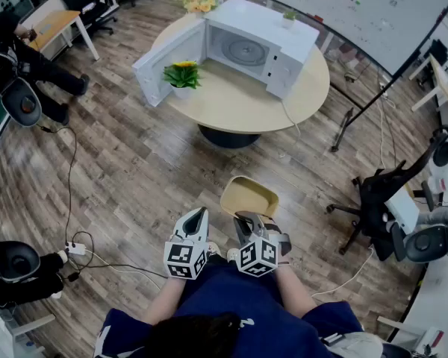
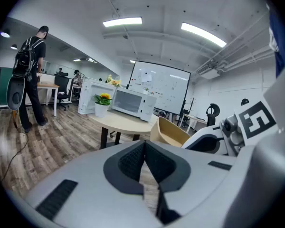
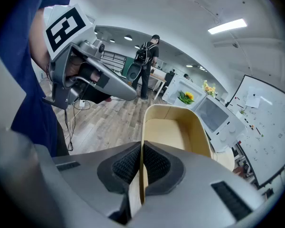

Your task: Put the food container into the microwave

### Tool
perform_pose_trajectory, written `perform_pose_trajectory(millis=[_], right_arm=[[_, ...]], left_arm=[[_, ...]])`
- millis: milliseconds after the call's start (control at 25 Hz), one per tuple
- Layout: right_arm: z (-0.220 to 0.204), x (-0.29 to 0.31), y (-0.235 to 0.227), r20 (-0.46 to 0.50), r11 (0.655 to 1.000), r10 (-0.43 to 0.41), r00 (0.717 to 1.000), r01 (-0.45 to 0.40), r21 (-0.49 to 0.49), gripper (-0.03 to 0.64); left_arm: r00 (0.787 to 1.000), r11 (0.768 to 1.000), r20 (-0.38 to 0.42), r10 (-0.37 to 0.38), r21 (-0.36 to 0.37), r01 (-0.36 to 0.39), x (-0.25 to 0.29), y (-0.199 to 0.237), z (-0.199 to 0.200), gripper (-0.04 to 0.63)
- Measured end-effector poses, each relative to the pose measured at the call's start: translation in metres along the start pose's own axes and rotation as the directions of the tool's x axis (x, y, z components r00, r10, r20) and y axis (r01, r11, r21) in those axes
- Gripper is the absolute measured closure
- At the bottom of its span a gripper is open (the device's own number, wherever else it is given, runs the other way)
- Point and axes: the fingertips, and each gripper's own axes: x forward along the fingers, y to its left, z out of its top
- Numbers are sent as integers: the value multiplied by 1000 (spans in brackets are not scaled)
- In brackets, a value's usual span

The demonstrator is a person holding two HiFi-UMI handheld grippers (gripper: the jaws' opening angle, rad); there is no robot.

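Two grippers up in front of the person, both closed. Left gripper [image 2: 144, 146]: jaws fully together, pads meeting, nothing between them. Right gripper [image 3: 141, 160]: jaws clamped on the near side wall of the food container [image 3: 175, 127], with the thin wall pinched between the ribbed pads

Container is tan, rounded-rectangular, open-topped and looks empty inside. It sticks out ahead of the right gripper, held in the air above the wood floor [image 1: 134, 170] and well apart from the table [image 1: 239, 107]

Microwave [image 1: 246, 47] is white and sits on the round light-wood table, its door [image 1: 168, 64] swung wide to the left with the cavity and turntable showing. Two knobs on its control panel; any brand or panel print is too small to read. Potted plant [image 1: 183, 74] with yellow flowers stands on the table just in front of the open door

Writing: whiteboard [image 1: 358, 10] behind the table carries small coloured marks and stuck-on sheets, not legible. Each marker cube [image 1: 181, 259] bears black-and-white square codes, no text

Left gripper view also shows a person with a backpack [image 2: 31, 75] standing near a desk at far left. Black office chair [image 1: 377, 200] sits to the right of the grippers; cables and a power strip [image 1: 76, 249] lie on the floor to the left
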Motion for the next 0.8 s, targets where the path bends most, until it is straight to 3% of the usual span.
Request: perform_pose_trajectory(millis=[360,600,760,800], right_arm=[[-7,2,-1,13,999,12,1000,-12,37,604],[-20,8,-4,-29,996,31,999,-28,90,598],[-19,7,-8,-30,996,0,1000,3,88,600],[-17,7,-9,-30,996,-6,1000,8,87,600]], left_arm=[[1000,1000,0,29,7,-29,2,-7,-3,592],[999,999,6,45,9,-45,3,-7,-3,592],[999,999,9,49,-17,-49,1,-2,-6,591],[999,999,9,43,-30,-43,1,-1,-7,554]])
